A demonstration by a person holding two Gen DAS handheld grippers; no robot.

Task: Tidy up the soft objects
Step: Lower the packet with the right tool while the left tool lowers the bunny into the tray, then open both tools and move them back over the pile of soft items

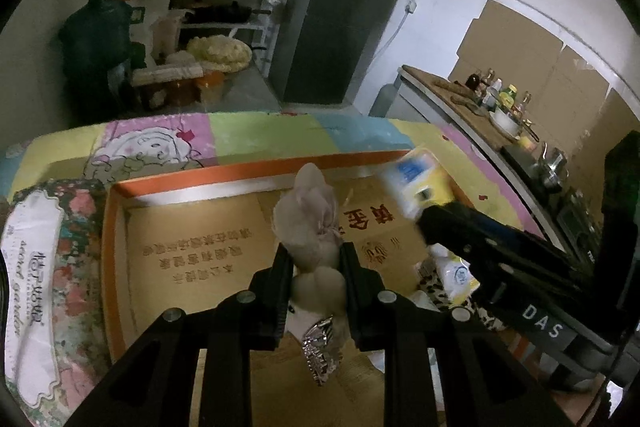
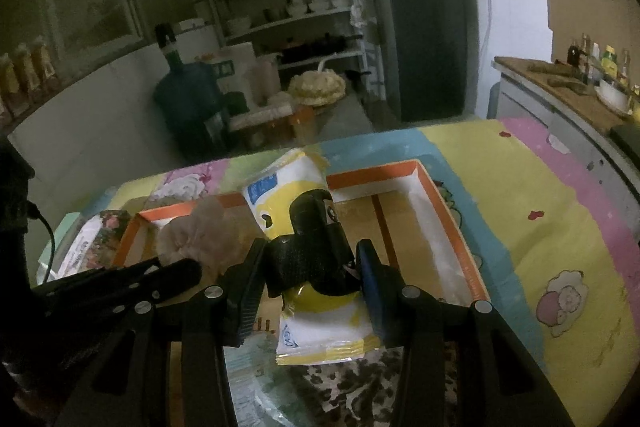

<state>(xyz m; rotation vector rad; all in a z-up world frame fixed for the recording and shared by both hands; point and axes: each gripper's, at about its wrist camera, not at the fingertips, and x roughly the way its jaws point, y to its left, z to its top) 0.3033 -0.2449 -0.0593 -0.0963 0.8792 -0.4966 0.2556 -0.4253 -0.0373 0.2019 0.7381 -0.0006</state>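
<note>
My left gripper (image 1: 316,255) is shut on a pale plush toy (image 1: 310,215) with a silver sequin patch, held above the orange-rimmed cardboard box (image 1: 200,183). The toy also shows in the right wrist view (image 2: 200,235). My right gripper (image 2: 310,263) is shut on a yellow-and-white tissue pack (image 2: 288,191), gripped together with a black object (image 2: 316,247), over the same box (image 2: 436,195). In the left wrist view the pack (image 1: 416,183) sticks out past the right gripper's fingers (image 1: 444,227). Another yellow-and-white pack (image 2: 324,339) lies below in the box.
A floral tissue pack (image 1: 32,267) lies left of the box on the colourful cartoon cloth (image 2: 540,227). A leopard-print fabric (image 2: 380,383) lies in the box's near corner. Shelves, a water jug (image 2: 188,99), a fridge (image 2: 424,27) and a counter stand beyond the table.
</note>
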